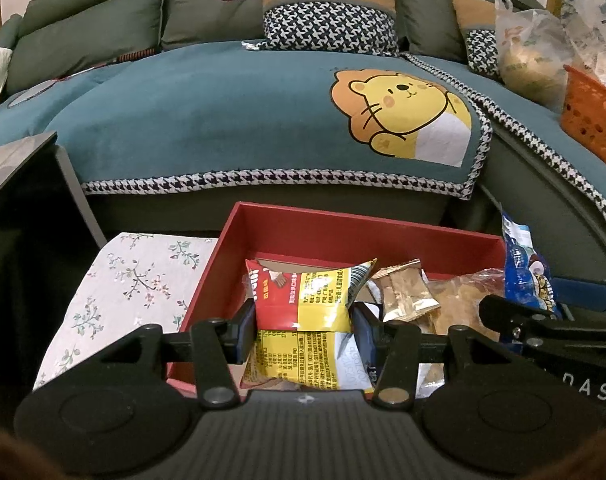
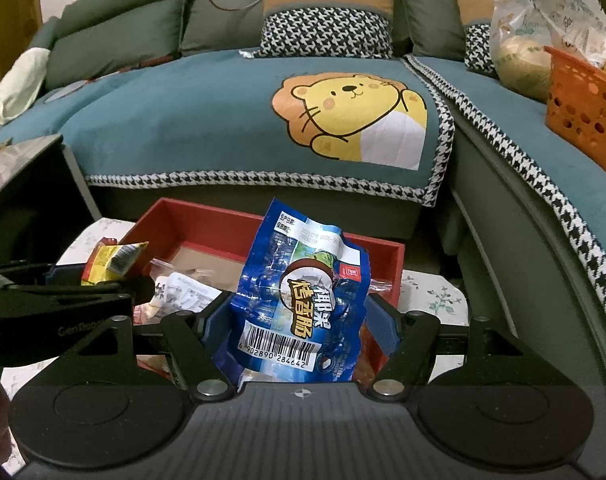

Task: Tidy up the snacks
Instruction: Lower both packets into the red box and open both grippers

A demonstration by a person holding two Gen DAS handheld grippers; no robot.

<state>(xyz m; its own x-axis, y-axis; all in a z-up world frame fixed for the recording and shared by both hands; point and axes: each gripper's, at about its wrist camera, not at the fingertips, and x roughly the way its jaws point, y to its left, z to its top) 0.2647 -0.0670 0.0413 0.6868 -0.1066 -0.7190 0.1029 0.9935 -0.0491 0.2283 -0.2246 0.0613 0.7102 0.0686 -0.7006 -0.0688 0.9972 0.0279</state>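
Before a teal-covered sofa, over the red box on a floral-clothed table, the left gripper clamps a red-and-yellow snack packet; the right gripper apparently grips a blue sausage packet.

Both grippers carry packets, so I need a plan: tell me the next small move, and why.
Probably lower the left gripper slightly and release: its red and yellow packet already hangs over the red box, while the right gripper holds its blue packet alongside.
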